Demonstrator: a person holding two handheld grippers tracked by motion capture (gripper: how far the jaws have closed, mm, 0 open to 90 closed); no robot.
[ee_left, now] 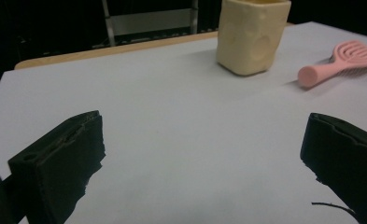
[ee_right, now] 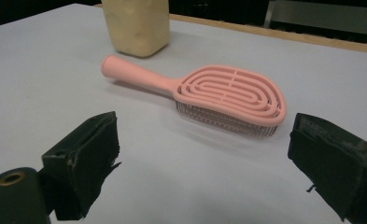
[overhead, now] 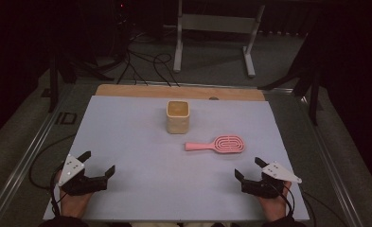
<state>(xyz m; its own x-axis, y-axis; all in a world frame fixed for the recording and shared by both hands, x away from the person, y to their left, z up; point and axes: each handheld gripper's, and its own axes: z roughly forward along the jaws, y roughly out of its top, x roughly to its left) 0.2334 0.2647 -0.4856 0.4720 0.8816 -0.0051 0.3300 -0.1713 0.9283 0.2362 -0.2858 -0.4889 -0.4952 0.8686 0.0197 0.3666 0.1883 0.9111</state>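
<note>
A pink hairbrush lies on the pale table mat, bristles down, handle pointing left; it also shows in the right gripper view and the left gripper view. A cream square cup stands upright behind it, also seen as the cup and the cup. My left gripper rests open at the near left of the mat, nothing between its jaws. My right gripper rests open at the near right, just short of the brush head.
A bare wooden strip runs along the table's far edge. Beyond it, cables lie on the floor beside a white metal stand. Metal rails flank the table.
</note>
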